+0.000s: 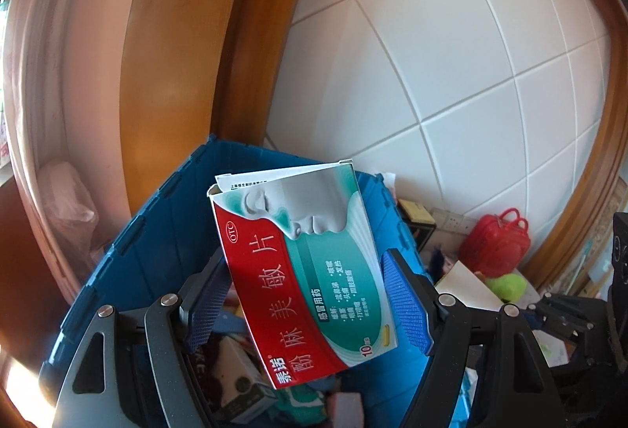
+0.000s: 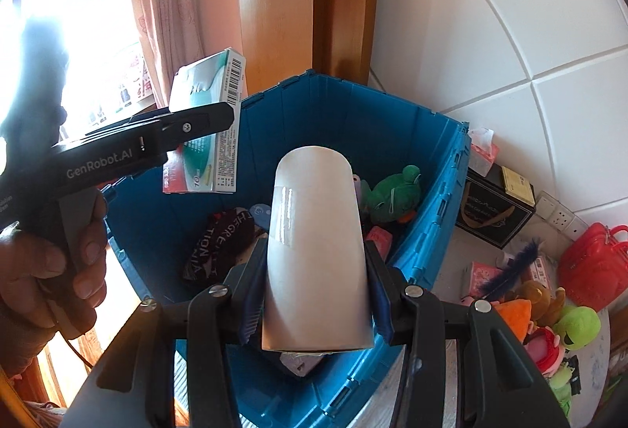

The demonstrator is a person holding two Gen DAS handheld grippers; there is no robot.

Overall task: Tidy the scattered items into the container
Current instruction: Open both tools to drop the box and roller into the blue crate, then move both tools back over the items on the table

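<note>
white tiled wall and an orange wooden door frame behind everything, pink curtain off to the side with harsh sun coming through. the blue crate sits against that wall and already has stuff in it: a green plush, a dark printed fabric thing, a small pink box.

left gripper is holding a red and teal medicine box above the crate, but look at the left wrist view: the right blue pad appears to stand a little off the box edge, so i honestly can't tell if it's clamped or already letting go. the box's top flap is open with a leaflet poking out.

right gripper is squeezed onto a white cylinder, pads touching both sides, also hanging over the crate opening.

what could go wrong imo:
- both tools are crowded over the same opening, so one could bump the other on the way down and knock a grip loose
- the cylinder looks smooth and glossy, so it might slide out early and bounce off the rim onto the floor
- the leaflet might fall out of that open flap and land outside
- plenty still scattered to the right: red bag, black box, lime plush, so a careless release just adds to the mess
</note>
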